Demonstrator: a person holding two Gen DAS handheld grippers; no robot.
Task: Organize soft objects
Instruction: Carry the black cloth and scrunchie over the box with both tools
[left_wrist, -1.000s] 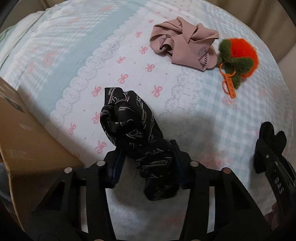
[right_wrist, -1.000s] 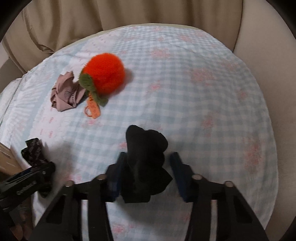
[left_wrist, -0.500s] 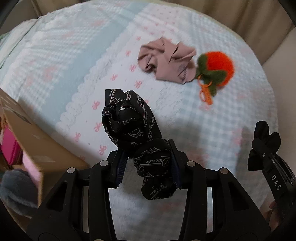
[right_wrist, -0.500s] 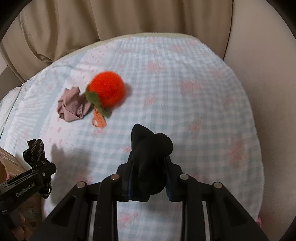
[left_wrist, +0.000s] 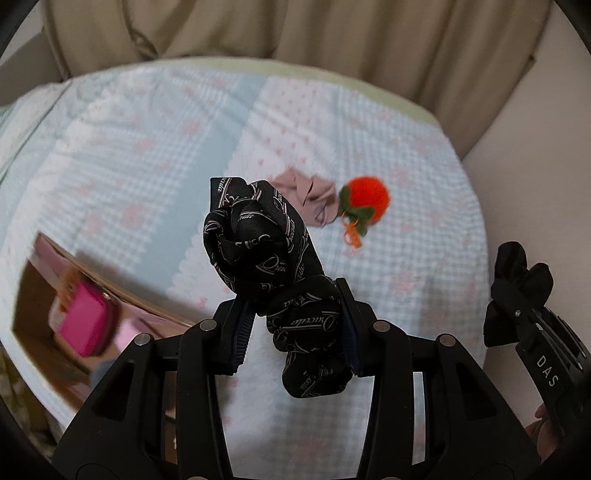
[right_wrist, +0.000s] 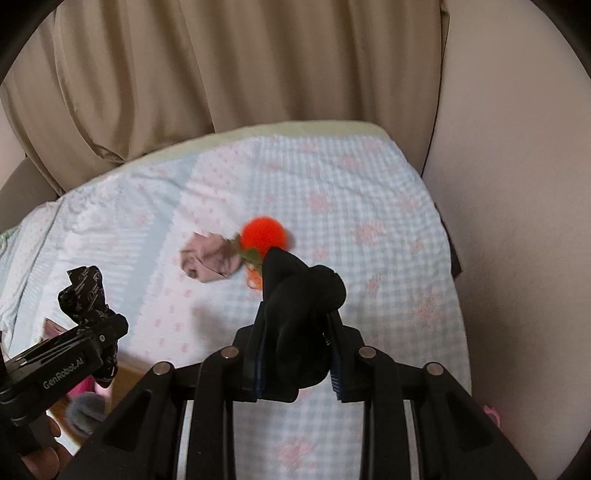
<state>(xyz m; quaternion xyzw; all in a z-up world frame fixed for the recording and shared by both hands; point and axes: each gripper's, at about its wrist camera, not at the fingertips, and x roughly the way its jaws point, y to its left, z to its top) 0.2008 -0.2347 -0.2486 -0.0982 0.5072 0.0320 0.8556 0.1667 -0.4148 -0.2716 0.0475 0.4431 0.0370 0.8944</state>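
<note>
Left gripper (left_wrist: 295, 325): black two-finger tool entering its own wrist view from 6 o'clock, pointing steeply downward; jaws drawn close and clamped on a black printed scarf (left_wrist: 266, 251), which rises toward 12 o'clock. In the right wrist view the same tool appears at 8 o'clock, with part of a hand (right_wrist: 40, 454) gripping its handle at the lower left edge.

Right gripper (right_wrist: 297, 350): identical tool, entering from 6 o'clock, angled downward, jaws fully closed on a plain black cloth (right_wrist: 299, 291). In the left wrist view it lies at 4 o'clock.
</note>
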